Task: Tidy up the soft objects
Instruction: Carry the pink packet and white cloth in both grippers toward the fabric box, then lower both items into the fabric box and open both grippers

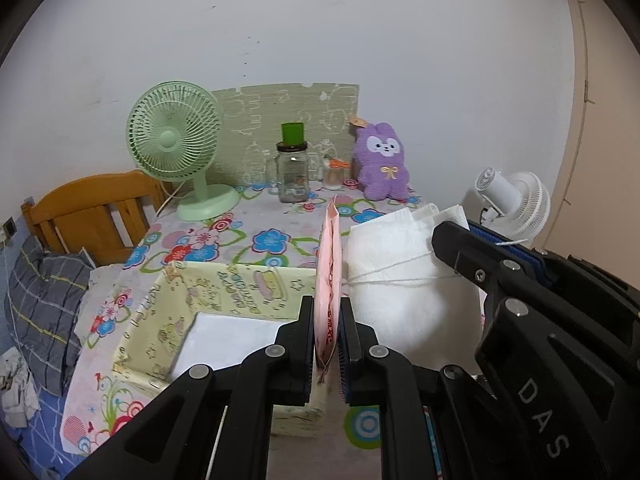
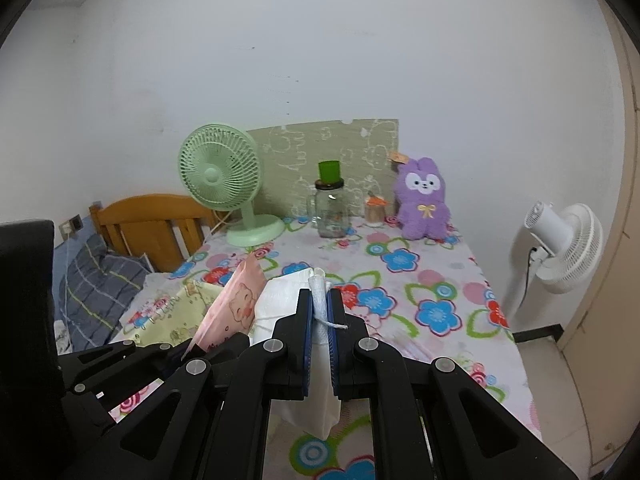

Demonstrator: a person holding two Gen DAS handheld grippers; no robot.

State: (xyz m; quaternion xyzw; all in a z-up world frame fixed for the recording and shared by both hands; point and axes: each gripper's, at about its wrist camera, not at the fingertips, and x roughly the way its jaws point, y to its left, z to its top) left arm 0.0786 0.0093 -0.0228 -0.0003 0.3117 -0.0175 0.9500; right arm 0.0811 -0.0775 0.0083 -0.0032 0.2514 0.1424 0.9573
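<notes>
My left gripper (image 1: 326,308) is shut on the lower edge of a pink cloth (image 1: 330,256), which I see edge-on and upright above the table. In the right wrist view this pink cloth (image 2: 240,304) shows a cartoon pig print, and the left gripper (image 2: 176,354) holds it from the lower left. My right gripper (image 2: 320,300) is shut on a folded white cloth (image 2: 280,300) with a white string. The right gripper (image 1: 440,236) also shows beside the white cloth (image 1: 400,304). I cannot tell whether the two cloths are joined. A yellow patterned box (image 1: 240,276) stands open below them.
A purple plush (image 1: 382,162), a glass jar with a green cup (image 1: 293,168) and a green fan (image 1: 176,148) stand at the back of the flowered table (image 1: 272,240). A white standing fan (image 2: 560,240) is off the right edge. A wooden bed frame (image 1: 96,212) and a checked pillow are at left.
</notes>
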